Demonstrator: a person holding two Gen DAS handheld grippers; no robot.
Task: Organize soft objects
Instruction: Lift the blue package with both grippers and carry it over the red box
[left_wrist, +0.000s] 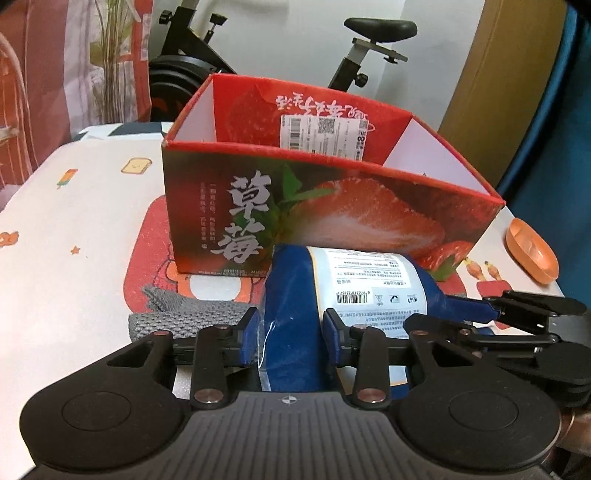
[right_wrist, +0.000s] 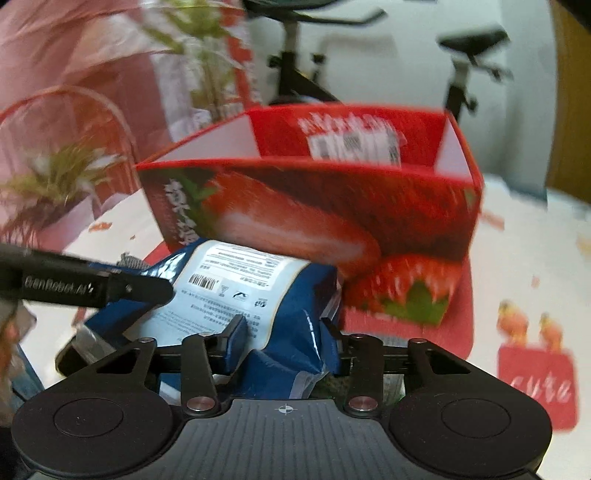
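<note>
Now we pinch the blue pouch (left_wrist: 295, 343) with both claws, left claw (left_wrist: 290, 328) and right claw (right_wrist: 282, 334), just before the strawberry box (left_wrist: 332, 206) on the worktop (left_wrist: 74, 221). Its slick film could slip as we lift, snagging the box's front wall.

black grippers (left_wrist: 290, 338), blue pads (left_wrist: 248, 334), copper rivets

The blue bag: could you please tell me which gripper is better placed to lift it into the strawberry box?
Probably left. The left gripper clamps the blue bag across its thick body, facing the strawberry box; the right gripper only pinches its thin end.
</note>
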